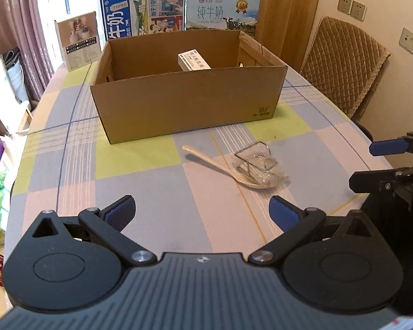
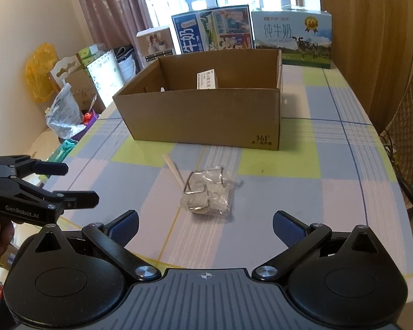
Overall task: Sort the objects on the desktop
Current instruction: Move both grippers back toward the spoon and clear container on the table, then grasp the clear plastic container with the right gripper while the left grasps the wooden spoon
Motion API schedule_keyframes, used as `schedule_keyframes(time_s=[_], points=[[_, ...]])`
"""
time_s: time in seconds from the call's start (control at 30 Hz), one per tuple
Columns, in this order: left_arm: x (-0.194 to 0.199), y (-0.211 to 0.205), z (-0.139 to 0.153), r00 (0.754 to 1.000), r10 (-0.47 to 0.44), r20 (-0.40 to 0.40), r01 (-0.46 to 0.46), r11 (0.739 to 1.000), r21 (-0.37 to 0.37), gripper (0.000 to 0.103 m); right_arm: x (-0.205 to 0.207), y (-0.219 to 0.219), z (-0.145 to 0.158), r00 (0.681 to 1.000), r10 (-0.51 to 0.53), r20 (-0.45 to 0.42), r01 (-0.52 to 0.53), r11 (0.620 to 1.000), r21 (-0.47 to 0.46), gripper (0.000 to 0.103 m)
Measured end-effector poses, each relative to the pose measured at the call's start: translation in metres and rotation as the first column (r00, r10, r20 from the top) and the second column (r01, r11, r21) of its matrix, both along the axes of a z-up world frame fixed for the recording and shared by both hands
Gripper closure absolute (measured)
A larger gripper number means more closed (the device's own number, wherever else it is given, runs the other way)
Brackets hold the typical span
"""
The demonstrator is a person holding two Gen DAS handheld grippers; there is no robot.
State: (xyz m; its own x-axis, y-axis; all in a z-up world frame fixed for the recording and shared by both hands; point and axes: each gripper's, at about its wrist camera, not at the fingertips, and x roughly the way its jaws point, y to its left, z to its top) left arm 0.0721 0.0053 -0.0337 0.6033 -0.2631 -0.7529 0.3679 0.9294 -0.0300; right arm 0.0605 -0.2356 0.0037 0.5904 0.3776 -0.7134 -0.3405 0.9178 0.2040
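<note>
Blue-padded left hand-held gripper (image 1: 202, 213) at lower centre of the left wrist view, jaws spread wide, holding nothing; right hand-held gripper (image 2: 205, 227) likewise wide open and empty. Beyond them, mid-frame on the checked counter (image 2: 330, 192), a crinkled clear plastic packet (image 2: 210, 195) with a bent wire clip lies over the bowl of a cream spoon (image 1: 206, 159). Farther back, an open cardboard box (image 1: 190, 104) containing a small white carton (image 1: 194, 60); milk cartons (image 2: 291, 38) stand at upper frame.
</note>
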Motion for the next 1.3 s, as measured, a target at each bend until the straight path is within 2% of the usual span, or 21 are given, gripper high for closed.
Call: schedule_keyframes(time_s=[0.27,0.33,0.53,0.77,1.07,1.3], points=[[0.013,0.001,-0.008,0.998,-0.070,-0.008,0.070,0.996,0.055,0.002,0.009,0.011,-0.011,1.000,0.002,-0.006,-0.002,1.000,-0.026,0.003],[0.017,0.002,-0.011,0.996,-0.094,-0.007,0.094,0.994,0.058,0.002,0.013,0.015,-0.016,1.000,0.004,-0.014,-0.005,0.999,-0.033,0.013],[0.037,-0.003,-0.020,0.981,-0.194,-0.032,0.196,0.977,0.079,0.002,0.027,0.023,-0.034,1.000,0.007,-0.030,-0.008,0.999,-0.045,0.027],[0.060,-0.016,-0.042,0.937,-0.347,-0.035,0.348,0.922,0.169,0.002,0.047,0.036,-0.052,0.999,0.027,-0.044,-0.029,0.998,-0.054,0.039],[0.080,-0.022,-0.065,0.887,-0.460,-0.049,0.461,0.872,0.167,0.002,0.068,0.058,-0.070,0.997,0.077,-0.029,-0.080,0.991,-0.108,0.046],[0.088,-0.031,-0.077,0.846,-0.529,-0.061,0.529,0.823,0.208,0.002,0.078,0.067,-0.083,0.993,0.109,-0.043,-0.114,0.983,-0.146,0.062]])
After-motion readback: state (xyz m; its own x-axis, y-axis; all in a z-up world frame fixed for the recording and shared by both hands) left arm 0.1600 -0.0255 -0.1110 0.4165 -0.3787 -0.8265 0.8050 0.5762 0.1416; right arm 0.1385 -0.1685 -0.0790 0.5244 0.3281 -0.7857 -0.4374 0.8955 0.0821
